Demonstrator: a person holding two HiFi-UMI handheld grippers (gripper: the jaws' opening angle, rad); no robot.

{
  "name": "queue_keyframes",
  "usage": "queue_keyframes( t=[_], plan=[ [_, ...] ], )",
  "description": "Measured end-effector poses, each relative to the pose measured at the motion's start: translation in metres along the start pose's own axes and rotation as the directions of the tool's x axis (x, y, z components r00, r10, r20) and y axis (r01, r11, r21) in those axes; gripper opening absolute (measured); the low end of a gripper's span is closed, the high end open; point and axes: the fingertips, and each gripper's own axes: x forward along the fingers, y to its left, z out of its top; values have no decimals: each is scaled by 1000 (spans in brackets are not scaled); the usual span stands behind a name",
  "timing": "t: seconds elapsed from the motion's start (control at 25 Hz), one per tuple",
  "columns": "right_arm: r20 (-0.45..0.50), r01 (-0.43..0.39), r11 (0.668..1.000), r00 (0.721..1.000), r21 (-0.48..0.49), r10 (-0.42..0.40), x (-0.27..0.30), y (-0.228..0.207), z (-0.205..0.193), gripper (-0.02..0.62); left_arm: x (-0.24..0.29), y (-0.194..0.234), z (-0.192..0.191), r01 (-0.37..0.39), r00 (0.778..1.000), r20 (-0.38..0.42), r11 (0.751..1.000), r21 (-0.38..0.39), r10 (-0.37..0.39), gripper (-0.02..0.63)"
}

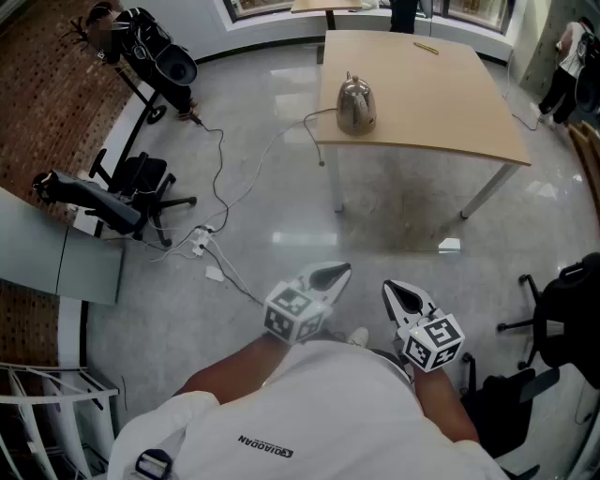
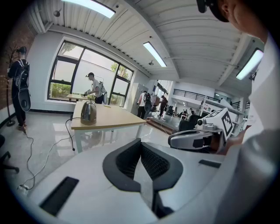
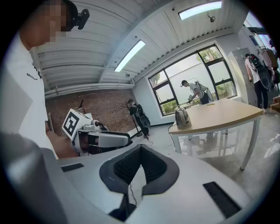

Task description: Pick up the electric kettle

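Standing well back from the bench [image 1: 441,94], the person is holding both claws low over the grey floor [image 1: 281,234]. The left claw [image 1: 333,276] and the right claw [image 1: 397,292] are each showing jaws pressed together with nothing between them. The electric kettle [image 1: 356,103] is sitting upright near the bench's left edge, its cord [image 1: 281,137] hanging to the floor. Dark print on the white shirt [image 1: 309,412] is showing upside down, too small to read.

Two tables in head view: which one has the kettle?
The nearer, larger table, with the kettle near its left edge; the far table sits behind it.
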Motion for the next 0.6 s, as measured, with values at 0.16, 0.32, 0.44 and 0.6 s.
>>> queue_keyframes(
  t=[0.16,0.32,0.44,0.6],
  plan=[
    [4,-1,1000,1000,1,1,-4,-1,-1,20,3,-5,1,5,1000,3,1000,6,-5,-5],
    [5,-13,1000,1000,-11,13,-3,3,1,20,2,-5,1,8,1000,3,1000,11,-9,-5],
    [23,-21,1000,1000,6,20,-2,5,3,20,3,-7,0,13,1000,0,1000,14,-13,-5],
    [38,-45,996,998,83,42,-2,1,3,20,4,-9,1,14,1000,-3,1000,12,-14,-5]
  ],
)
